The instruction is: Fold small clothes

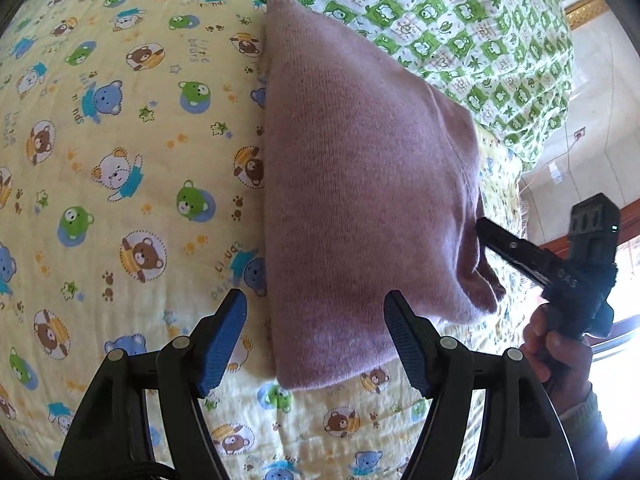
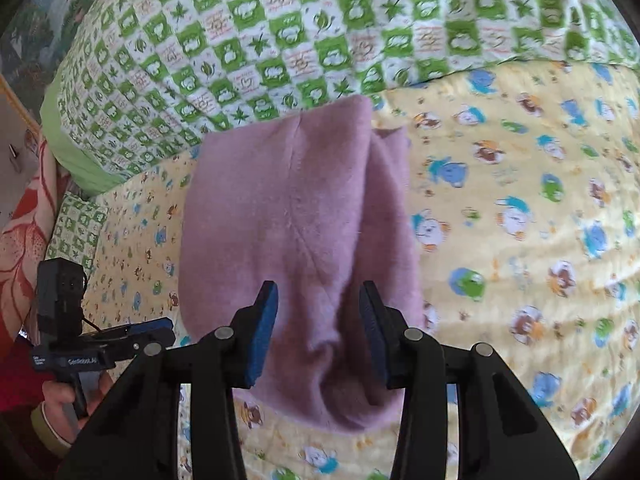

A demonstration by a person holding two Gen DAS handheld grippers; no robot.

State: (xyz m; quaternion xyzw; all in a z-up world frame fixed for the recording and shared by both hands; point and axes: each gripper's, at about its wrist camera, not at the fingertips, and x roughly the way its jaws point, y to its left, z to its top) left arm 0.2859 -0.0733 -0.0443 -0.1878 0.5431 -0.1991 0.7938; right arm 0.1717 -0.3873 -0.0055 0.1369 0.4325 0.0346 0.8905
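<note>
A small pink knitted garment (image 1: 360,184) lies folded on a yellow bear-print quilt (image 1: 120,160). My left gripper (image 1: 316,344) is open and empty, its blue pads just above the garment's near edge. The right gripper shows in the left wrist view (image 1: 500,244) beside the garment's right side. In the right wrist view the garment (image 2: 296,216) lies straight ahead with a bunched near end. My right gripper (image 2: 318,332) is open over that near end and holds nothing. The left gripper (image 2: 160,330) shows at the left, beside the garment.
A green and white checked quilt (image 1: 460,32) is piled behind the garment; it also shows in the right wrist view (image 2: 280,40). A red and white patterned cloth (image 2: 24,232) lies at the bed's left edge. The floor and a wall (image 1: 580,152) lie beyond the bed.
</note>
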